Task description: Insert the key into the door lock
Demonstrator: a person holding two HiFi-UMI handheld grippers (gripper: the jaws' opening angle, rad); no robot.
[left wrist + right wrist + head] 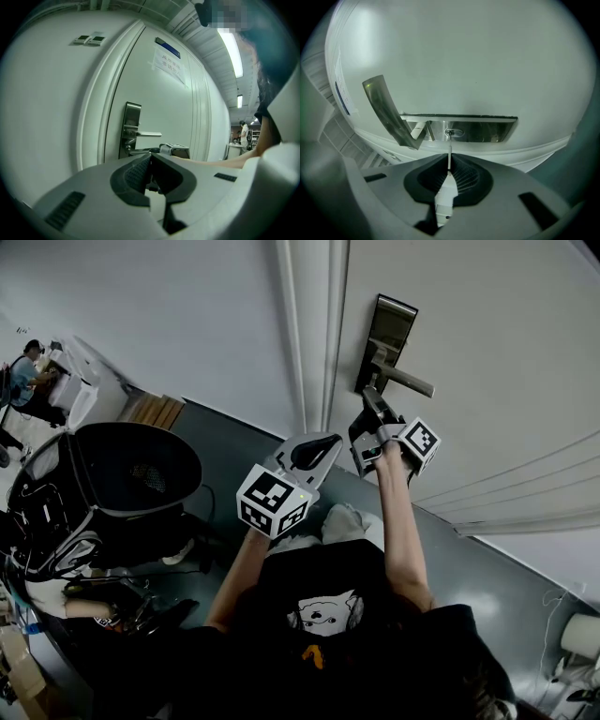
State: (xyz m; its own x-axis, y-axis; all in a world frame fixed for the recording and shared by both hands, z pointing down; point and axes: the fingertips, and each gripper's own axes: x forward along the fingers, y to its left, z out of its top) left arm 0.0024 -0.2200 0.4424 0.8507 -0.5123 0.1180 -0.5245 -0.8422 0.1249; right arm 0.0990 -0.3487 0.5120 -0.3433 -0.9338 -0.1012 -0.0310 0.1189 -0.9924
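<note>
The silver lock plate (389,334) with its lever handle (409,381) sits on the white door. My right gripper (373,409) is right below the handle, shut on a key with a white head (446,197). The key's thin blade (449,152) runs straight up to the keyhole (451,132) in the lock plate (487,129), and its tip meets the hole; how deep it sits I cannot tell. The handle (388,112) slants off to the left. My left gripper (322,450) hangs lower left, away from the door, its jaws shut on nothing. It sees the lock plate (131,129) and my right gripper (174,150).
The door frame (309,334) runs along the lock's left. A paper notice (168,63) is taped high on the door. A black bag (112,484) stands on the floor to the left, with wooden boards (156,411) behind it. A person (28,371) sits far left.
</note>
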